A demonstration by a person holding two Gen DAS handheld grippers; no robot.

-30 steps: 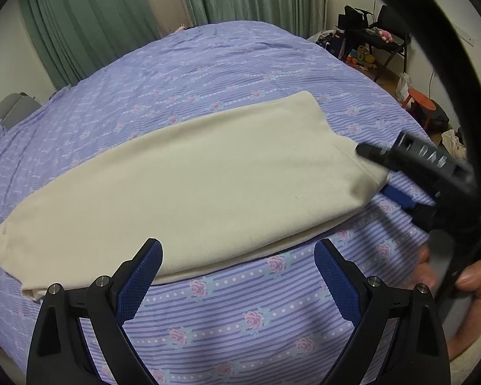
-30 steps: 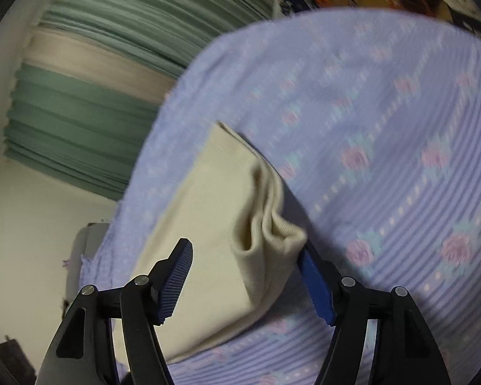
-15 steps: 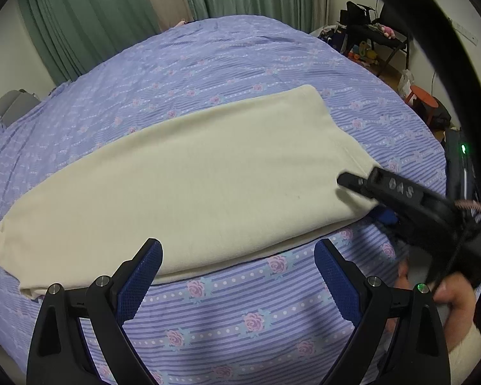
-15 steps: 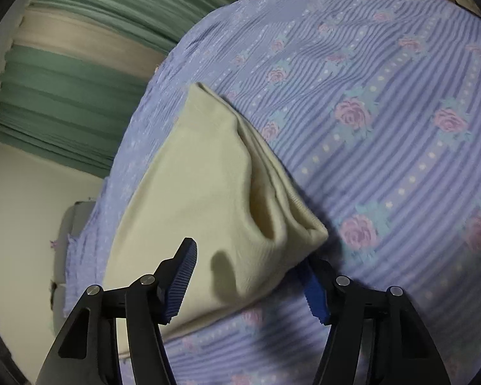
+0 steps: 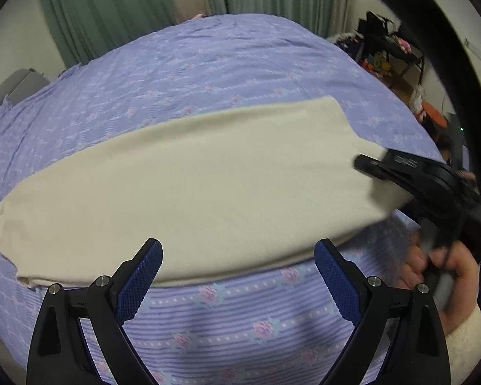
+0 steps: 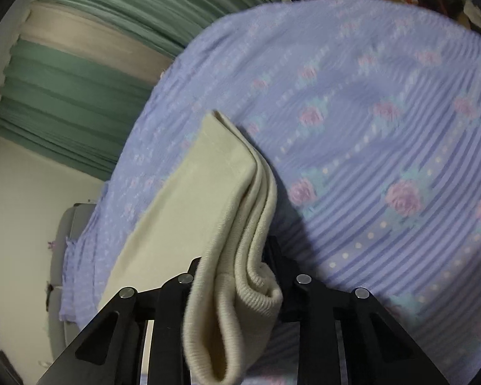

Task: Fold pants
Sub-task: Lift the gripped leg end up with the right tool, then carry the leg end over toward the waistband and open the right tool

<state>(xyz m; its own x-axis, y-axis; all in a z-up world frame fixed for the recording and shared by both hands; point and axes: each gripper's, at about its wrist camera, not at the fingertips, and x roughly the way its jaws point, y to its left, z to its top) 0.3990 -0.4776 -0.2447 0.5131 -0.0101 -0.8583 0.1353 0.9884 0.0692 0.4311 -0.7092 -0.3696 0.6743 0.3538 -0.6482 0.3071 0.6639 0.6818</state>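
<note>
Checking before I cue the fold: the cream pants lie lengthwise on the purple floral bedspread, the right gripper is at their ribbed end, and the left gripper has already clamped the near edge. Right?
Not quite. In the left wrist view the left gripper is open, with nothing clamped. The cream pants do lie on the bedspread, and the right gripper is closing on their ribbed end.

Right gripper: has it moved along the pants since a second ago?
Yes. In the left wrist view the right gripper has slid leftward over the cream pants on the bedspread; its jaws are closing on the bunched end.
</note>
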